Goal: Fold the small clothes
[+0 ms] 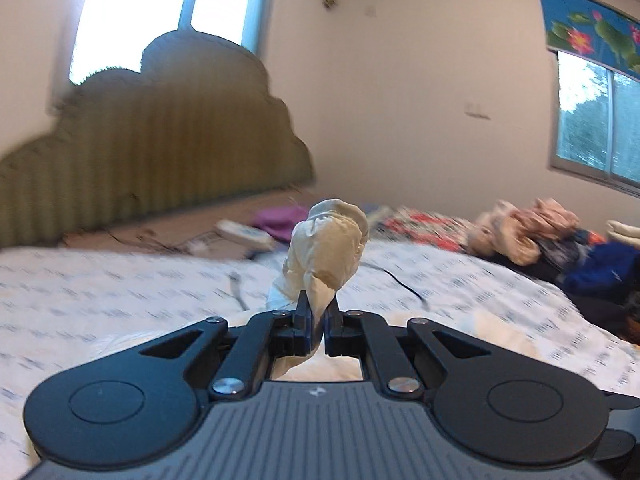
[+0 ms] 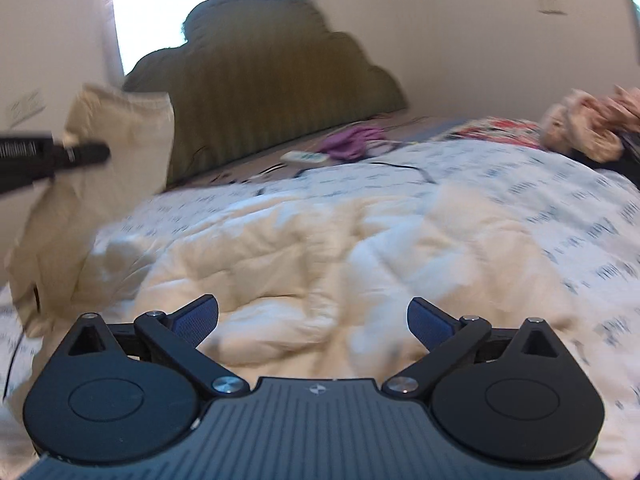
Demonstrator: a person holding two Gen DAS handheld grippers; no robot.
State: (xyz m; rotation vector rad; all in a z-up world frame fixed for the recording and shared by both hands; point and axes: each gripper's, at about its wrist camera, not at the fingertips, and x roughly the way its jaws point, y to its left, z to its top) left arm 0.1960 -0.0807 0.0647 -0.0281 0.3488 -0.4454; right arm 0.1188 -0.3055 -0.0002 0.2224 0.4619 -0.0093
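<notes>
A cream garment is pinched in my left gripper, which is shut on a bunched corner of it and holds it lifted above the bed. In the right wrist view the same garment lies crumpled across the bed, with its left part raised by the left gripper. My right gripper is open and empty, low over the crumpled cloth.
The bed has a white patterned sheet and an olive headboard. A purple cloth, a remote and a black cable lie near the headboard. A pile of clothes sits at the right.
</notes>
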